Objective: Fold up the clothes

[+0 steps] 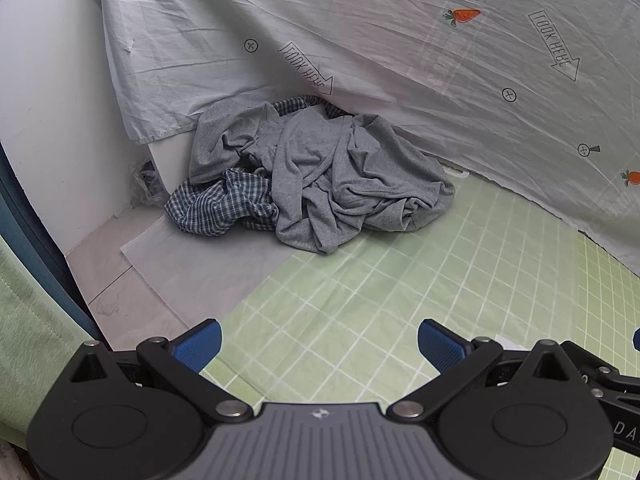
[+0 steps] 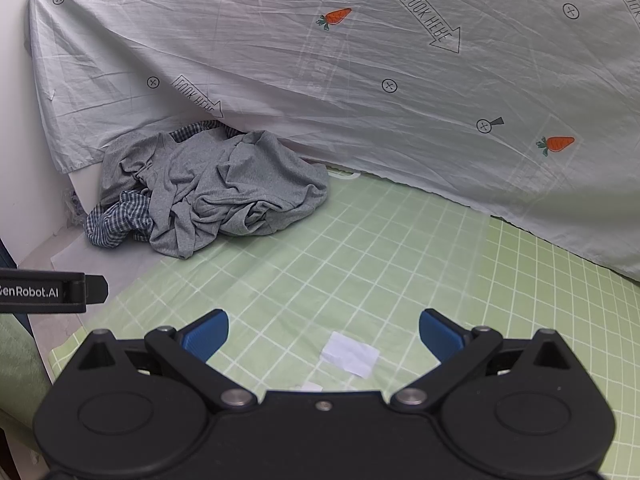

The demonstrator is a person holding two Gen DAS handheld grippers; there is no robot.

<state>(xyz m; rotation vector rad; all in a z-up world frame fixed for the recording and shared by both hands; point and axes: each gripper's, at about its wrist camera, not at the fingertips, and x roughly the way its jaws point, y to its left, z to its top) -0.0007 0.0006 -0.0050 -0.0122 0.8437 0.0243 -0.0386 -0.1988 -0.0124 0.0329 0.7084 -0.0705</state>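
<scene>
**Both claws spread and empty, clothes pile far-left, no contact**

Left gripper: jaws are spread wide, nothing is held between the blue pads. Only the green grid mat is seen in the gap. A pale green sleeve is seen at the left edge of this view.

Right gripper: jaws are likewise spread wide, nothing pinched. A small white paper scrap is seen on the mat just ahead of the gap, right of centre; contact with the pads is not seen. A second smaller white scrap is partly hidden at the body's edge. Part of the left gripper is seen at the left edge, marked "GenRobot.AI".

Task item: a crumpled grey garment is heaped at the far edge of the mat, well apart from both claws. It is placed ahead and slightly left of centre in the left view, ahead and clearly left in the right view. A blue-white checked garment is tangled under and to the left of it, also showing behind the heap.

Background: a white sheet printed with carrots and "LOOK HERE" arrows is draped behind the pile, its lower edge touching the heap's back. A pale sheet of paper or plastic is laid under the pile's left part, beside the mat.
</scene>
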